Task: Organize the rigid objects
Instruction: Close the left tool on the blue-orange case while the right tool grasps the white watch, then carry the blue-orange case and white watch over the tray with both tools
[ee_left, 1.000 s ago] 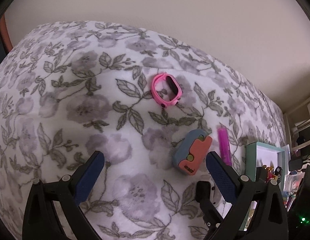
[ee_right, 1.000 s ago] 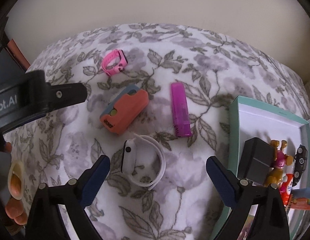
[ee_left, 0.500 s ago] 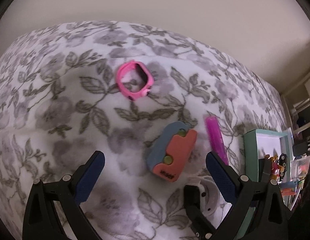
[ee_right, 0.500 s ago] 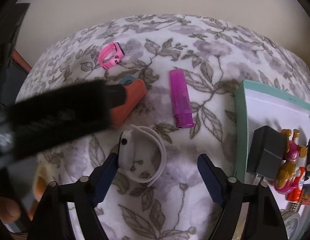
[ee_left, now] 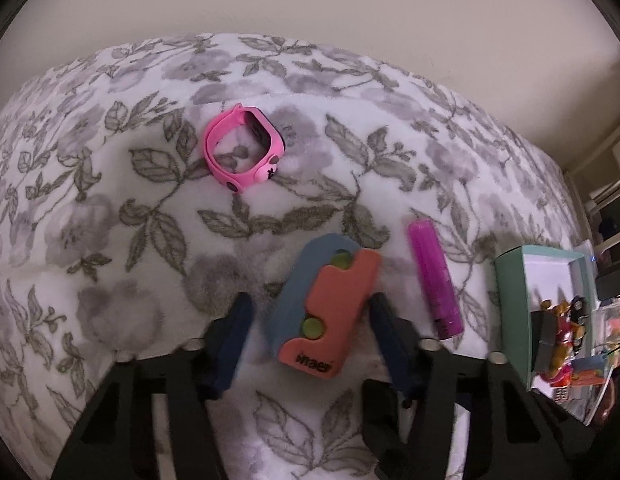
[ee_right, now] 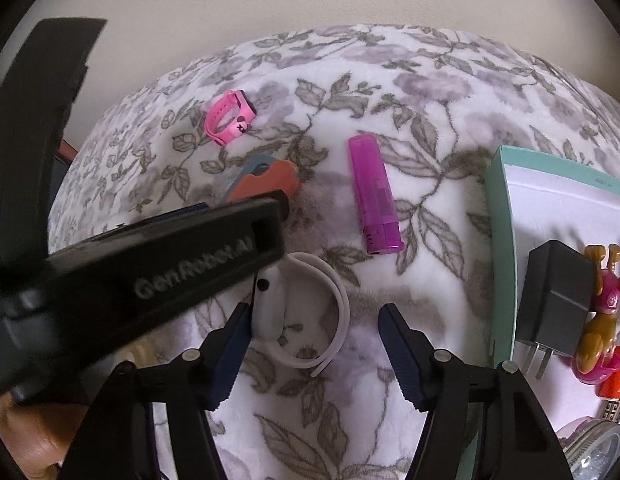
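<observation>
Fleecy white blanket (ee_left: 110, 208) printed with grey leaves and mauve blooms, soft pile, covering the whole working surface. Centre of the left wrist view: a blocky orange-and-blue plastic gadget (ee_left: 323, 304) with two lime-green round buttons, lying flat between the blue-padded fingers of the left gripper (ee_left: 310, 328), which stands spread and not yet clamped, the pads just beside its sides; half a second ago the fingers were set much wider and lower in the frame. Upper centre: a glossy pink rubber child's watch (ee_left: 242, 150) resting on its edge. Right of centre: a translucent magenta plastic lighter (ee_left: 433, 276). Far right: a teal cardboard box (ee_left: 509, 300) holding toys. Lower centre of the right wrist view: a white silicone watch (ee_right: 300, 312) with a curled strap, lying between the fingers of the right gripper (ee_right: 313, 334), which is unclenched, narrower than before, its left pad touching the watch body.
</observation>
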Available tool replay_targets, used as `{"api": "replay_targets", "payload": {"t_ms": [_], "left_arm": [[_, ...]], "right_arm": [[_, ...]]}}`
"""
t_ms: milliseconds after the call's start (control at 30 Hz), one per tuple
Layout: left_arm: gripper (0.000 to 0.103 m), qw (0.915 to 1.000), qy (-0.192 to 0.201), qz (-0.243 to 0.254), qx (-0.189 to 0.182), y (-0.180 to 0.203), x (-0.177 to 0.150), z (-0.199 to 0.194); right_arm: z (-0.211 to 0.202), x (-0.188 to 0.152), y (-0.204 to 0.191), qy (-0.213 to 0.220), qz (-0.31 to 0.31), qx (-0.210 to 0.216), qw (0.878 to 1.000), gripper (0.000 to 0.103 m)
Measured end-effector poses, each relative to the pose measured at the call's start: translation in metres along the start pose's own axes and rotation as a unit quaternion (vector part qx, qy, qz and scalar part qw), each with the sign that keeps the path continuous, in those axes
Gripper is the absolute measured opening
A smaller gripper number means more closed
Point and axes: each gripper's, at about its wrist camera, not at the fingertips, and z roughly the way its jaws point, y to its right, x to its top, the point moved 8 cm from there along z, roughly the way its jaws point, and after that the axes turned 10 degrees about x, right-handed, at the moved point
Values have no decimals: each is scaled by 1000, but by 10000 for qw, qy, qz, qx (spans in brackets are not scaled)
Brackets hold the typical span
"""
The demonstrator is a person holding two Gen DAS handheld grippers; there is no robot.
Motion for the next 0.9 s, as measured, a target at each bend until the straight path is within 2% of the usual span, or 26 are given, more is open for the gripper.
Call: {"api": "replay_targets", "payload": {"t_ms": [200, 233, 267, 367, 533, 900], "left_arm": [[50, 10000, 14, -61, -36, -2, -3, -2], [48, 9999, 5, -100, -46, -5, -5, -5], [47, 9999, 0, -136, -58, -7, -5, -7], [45, 9997, 22, -225, -83, -13, -7, -17], [45, 9989, 100, -426, -194, -19, -5, -38], [44, 9959, 652, -452, -444, -3, 6, -111]], "right_arm": [[3, 1, -4, 39, -110, -77, 9999, 62], [2, 1, -5, 42, -109, -19, 9999, 54], [1, 1, -8, 40, -98, 93, 9999, 50], [2, 2, -12, 24, -199, -40, 9998, 50], [-4, 0, -13, 27, -144, -2, 9999, 50], [-67, 14, -10, 547, -37, -36, 9985, 50]]}}
